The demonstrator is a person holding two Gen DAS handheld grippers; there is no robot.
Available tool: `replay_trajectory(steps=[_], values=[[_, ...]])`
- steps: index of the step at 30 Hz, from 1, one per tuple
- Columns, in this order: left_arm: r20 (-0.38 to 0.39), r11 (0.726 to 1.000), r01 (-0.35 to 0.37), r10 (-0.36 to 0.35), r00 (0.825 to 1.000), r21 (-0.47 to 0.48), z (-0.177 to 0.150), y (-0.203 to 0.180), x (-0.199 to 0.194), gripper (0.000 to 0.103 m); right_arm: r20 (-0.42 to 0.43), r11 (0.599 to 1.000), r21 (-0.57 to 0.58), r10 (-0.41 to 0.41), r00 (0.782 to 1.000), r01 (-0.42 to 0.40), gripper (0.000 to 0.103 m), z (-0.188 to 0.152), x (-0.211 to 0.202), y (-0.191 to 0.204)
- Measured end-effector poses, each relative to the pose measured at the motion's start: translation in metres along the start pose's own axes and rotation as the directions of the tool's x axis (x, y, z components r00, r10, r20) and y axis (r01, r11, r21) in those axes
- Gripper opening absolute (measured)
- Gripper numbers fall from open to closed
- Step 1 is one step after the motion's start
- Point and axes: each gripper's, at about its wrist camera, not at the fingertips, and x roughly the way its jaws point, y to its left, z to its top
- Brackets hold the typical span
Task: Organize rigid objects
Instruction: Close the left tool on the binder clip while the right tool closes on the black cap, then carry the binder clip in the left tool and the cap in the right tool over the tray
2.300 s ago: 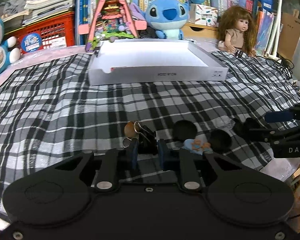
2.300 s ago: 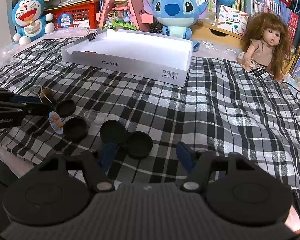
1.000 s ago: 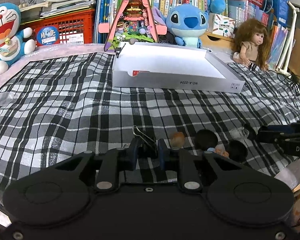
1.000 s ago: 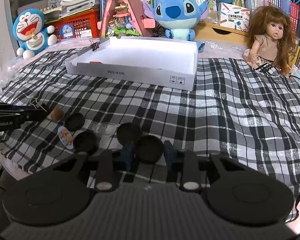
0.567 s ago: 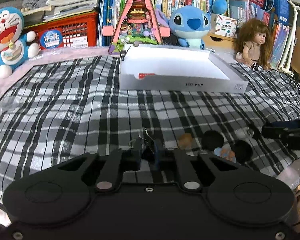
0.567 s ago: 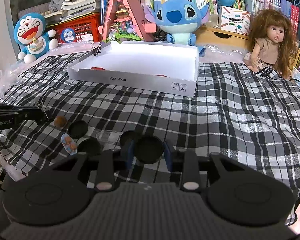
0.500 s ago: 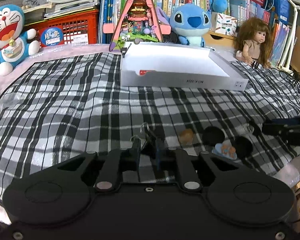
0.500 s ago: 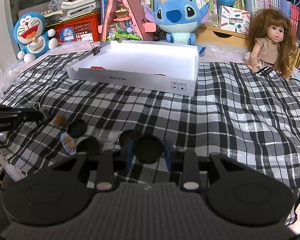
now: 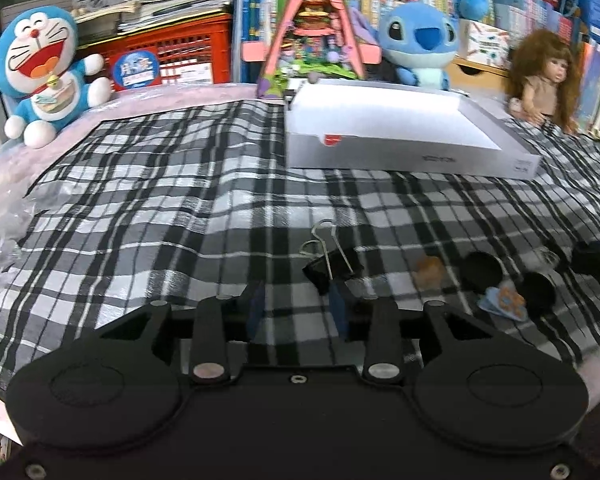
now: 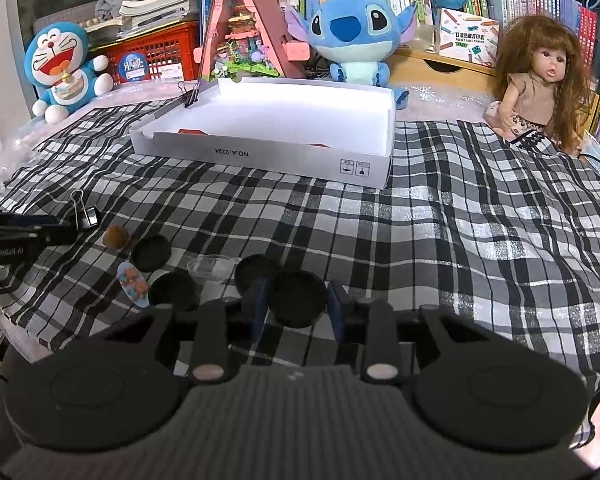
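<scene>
Left wrist view: left gripper (image 9: 296, 310) is parted, nothing held; a black binder clip (image 9: 332, 266) lies on the plaid cloth (image 9: 160, 200) just beyond the right fingertip, apparently touching it, with its wire handles raised. The white box (image 9: 400, 156) stands well beyond the clip, at the far side of the cloth. Right of the clip lie a brown piece (image 9: 430, 268), two black lids (image 9: 482, 272) and a printed tag (image 9: 504, 302). Right wrist view: right gripper (image 10: 298, 306) is closed around a black lid (image 10: 298, 300), near side of the box. Step judged: lid grasped, clip let go. Next move calls for the lid to be lifted and carried over the box wall, then the clip to be regripped squarely.
</scene>
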Motion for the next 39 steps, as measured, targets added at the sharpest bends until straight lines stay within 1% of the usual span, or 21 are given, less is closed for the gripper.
replay_trajectory(steps=[3, 4, 7, 9, 11, 13, 15, 19, 20, 21, 23, 24, 25, 26, 27, 31, 39], values=[[0.003, 0.998, -0.056, 0.056, 0.998, -0.009, 0.003, 0.002, 0.004, 0.033, -0.002, 1.0, 0.003, 0.0, 1.0, 0.0, 0.037, -0.001, 0.001, 0.0], [0.006, 0.998, -0.06, 0.06, 0.998, -0.015, 0.004, 0.003, 0.004, 0.034, -0.002, 1.0, 0.003, 0.0, 1.0, 0.0, 0.037, -0.001, 0.001, 0.0], [0.015, 0.998, -0.028, 0.029, 0.999, -0.05, 0.005, 0.005, 0.0, 0.035, -0.003, 1.0, 0.005, 0.001, 1.0, -0.001, 0.037, -0.002, 0.002, 0.0], [0.023, 0.998, 0.0, 0.002, 1.0, -0.068, 0.005, 0.004, -0.002, 0.038, -0.004, 1.0, 0.006, 0.001, 1.0, -0.001, 0.037, -0.002, 0.002, 0.0], [0.033, 0.997, 0.02, -0.017, 0.999, -0.07, 0.006, 0.0, -0.003, 0.046, -0.005, 1.0, 0.007, 0.001, 1.0, -0.001, 0.037, -0.002, 0.003, 0.0], [0.035, 0.998, 0.019, -0.017, 0.999, -0.056, 0.007, -0.007, -0.001, 0.048, -0.006, 1.0, 0.006, 0.0, 1.0, 0.0, 0.037, -0.003, 0.004, 0.0], [0.029, 0.999, 0.014, -0.013, 0.999, -0.048, 0.007, -0.012, 0.004, 0.048, -0.005, 1.0, 0.003, -0.004, 1.0, 0.004, 0.038, -0.003, 0.004, 0.001], [0.019, 0.997, 0.003, -0.002, 1.0, -0.072, 0.008, -0.017, 0.014, 0.048, -0.002, 1.0, -0.009, -0.015, 1.0, 0.015, 0.039, -0.005, 0.005, 0.002], [0.021, 0.997, 0.0, 0.002, 1.0, -0.075, 0.008, -0.018, 0.015, 0.048, -0.003, 1.0, -0.01, -0.015, 1.0, 0.015, 0.042, -0.005, 0.005, 0.002], [0.024, 0.997, -0.004, 0.006, 1.0, -0.074, 0.008, -0.02, 0.016, 0.048, -0.004, 1.0, -0.01, -0.016, 1.0, 0.016, 0.043, -0.005, 0.005, 0.002], [0.028, 0.998, -0.01, 0.012, 1.0, -0.068, 0.007, -0.021, 0.018, 0.043, -0.008, 1.0, -0.008, -0.016, 1.0, 0.016, 0.043, -0.006, 0.006, 0.001], [0.03, 0.998, -0.018, 0.02, 0.999, -0.064, 0.007, -0.022, 0.019, 0.038, -0.01, 1.0, -0.006, -0.016, 1.0, 0.016, 0.043, -0.006, 0.007, 0.001], [0.036, 0.998, -0.025, 0.027, 0.999, -0.057, 0.007, -0.023, 0.019, 0.029, -0.014, 1.0, -0.004, -0.015, 1.0, 0.015, 0.043, -0.007, 0.008, 0.0], [0.037, 0.998, -0.029, 0.031, 0.999, -0.055, 0.007, -0.023, 0.019, 0.029, -0.015, 1.0, -0.002, -0.015, 1.0, 0.015, 0.039, -0.008, 0.008, 0.0], [0.036, 0.998, -0.026, 0.028, 0.999, -0.062, 0.008, -0.022, 0.019, 0.029, -0.013, 1.0, 0.0, -0.016, 1.0, 0.016, 0.038, -0.008, 0.008, 0.0], [0.031, 0.996, -0.003, 0.006, 1.0, -0.085, 0.011, -0.018, 0.018, 0.029, -0.004, 1.0, 0.006, -0.01, 1.0, 0.01, 0.038, -0.007, 0.006, 0.0], [0.035, 0.997, 0.034, -0.031, 0.999, -0.069, 0.029, -0.016, 0.007, 0.029, 0.005, 0.999, 0.039, 0.009, 1.0, -0.009, 0.037, 0.009, 0.004, -0.003]])
